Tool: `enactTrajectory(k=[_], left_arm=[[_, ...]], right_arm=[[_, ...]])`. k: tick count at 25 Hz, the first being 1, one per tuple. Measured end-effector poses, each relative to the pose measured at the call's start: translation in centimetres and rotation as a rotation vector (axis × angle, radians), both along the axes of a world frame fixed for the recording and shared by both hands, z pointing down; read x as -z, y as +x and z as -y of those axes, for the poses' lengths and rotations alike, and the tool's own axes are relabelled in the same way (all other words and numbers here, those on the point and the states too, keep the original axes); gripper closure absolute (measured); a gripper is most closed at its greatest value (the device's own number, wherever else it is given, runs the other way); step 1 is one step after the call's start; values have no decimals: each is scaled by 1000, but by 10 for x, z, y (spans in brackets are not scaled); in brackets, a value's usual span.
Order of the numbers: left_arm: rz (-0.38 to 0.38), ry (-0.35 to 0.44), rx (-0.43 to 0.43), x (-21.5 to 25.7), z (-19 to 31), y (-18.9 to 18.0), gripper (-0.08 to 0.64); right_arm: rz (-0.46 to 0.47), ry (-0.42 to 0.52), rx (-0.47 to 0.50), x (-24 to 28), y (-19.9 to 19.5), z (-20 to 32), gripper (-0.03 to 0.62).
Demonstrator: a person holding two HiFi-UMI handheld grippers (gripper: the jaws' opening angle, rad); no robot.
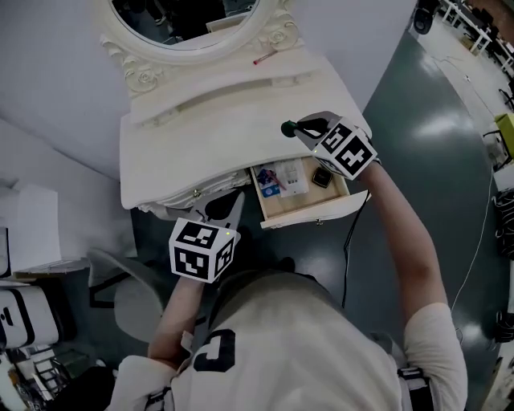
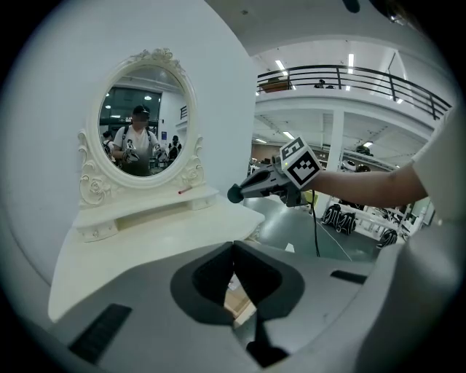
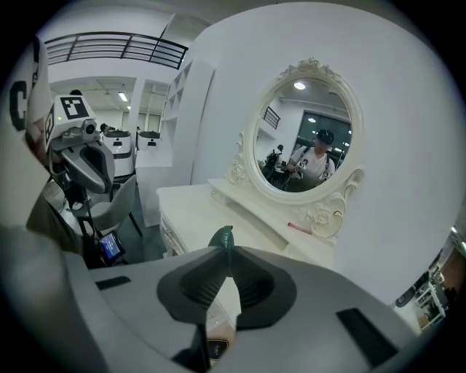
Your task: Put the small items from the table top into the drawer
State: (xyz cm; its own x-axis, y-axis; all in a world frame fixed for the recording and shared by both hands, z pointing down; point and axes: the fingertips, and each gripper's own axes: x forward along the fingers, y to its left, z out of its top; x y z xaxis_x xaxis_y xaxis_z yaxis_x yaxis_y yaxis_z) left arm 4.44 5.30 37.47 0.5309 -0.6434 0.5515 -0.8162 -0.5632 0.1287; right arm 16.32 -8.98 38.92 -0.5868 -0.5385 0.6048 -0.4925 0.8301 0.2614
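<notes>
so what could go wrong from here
The right gripper pinches the dark green item by a thin edge, so it might slip out over the table top before it reaches the open drawer. The drawer already holds cards and a small dark box, so a dropped item could bounce off them. The red stick by the mirror could get overlooked.

Bare worktop [image 1: 201,136] gives free passage up to the mirror shelf [image 1: 221,83]; the open drawer [image 1: 309,215] is reachable from above, beside the right tool [image 1: 287,128].
</notes>
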Motion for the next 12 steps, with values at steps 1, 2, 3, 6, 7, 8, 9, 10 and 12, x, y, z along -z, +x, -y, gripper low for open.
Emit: enactTrajectory(k=[1, 2, 3, 6, 7, 8, 9, 10, 12], left_arm=[[3, 2, 3, 1, -1, 0, 505], [5, 3, 8, 1, -2, -1, 505], [8, 2, 14, 0, -4, -2, 505], [19, -6, 38, -6, -8, -8, 505], [21, -11, 44, -7, -9, -10, 505], [21, -16, 47, -8, -10, -11, 505], [19, -20, 48, -9, -10, -13, 505], [17, -23, 47, -10, -9, -13, 505], [10, -27, 42, -12, -8, -14, 505]], right_arm=[[8, -1, 0, 0, 0, -1, 548], [17, -3, 0, -1, 0, -2, 548], [24, -6, 3, -3, 0, -3, 548], [27, -16, 19, -10, -2, -9, 548], [25, -20, 21, -12, -2, -10, 548], [25, -24, 21, -13, -1, -11, 548], [26, -26, 17, -14, -1, -11, 548], [31, -27, 11, -14, 0, -10, 548], [43, -29, -2, -14, -1, -10, 548]])
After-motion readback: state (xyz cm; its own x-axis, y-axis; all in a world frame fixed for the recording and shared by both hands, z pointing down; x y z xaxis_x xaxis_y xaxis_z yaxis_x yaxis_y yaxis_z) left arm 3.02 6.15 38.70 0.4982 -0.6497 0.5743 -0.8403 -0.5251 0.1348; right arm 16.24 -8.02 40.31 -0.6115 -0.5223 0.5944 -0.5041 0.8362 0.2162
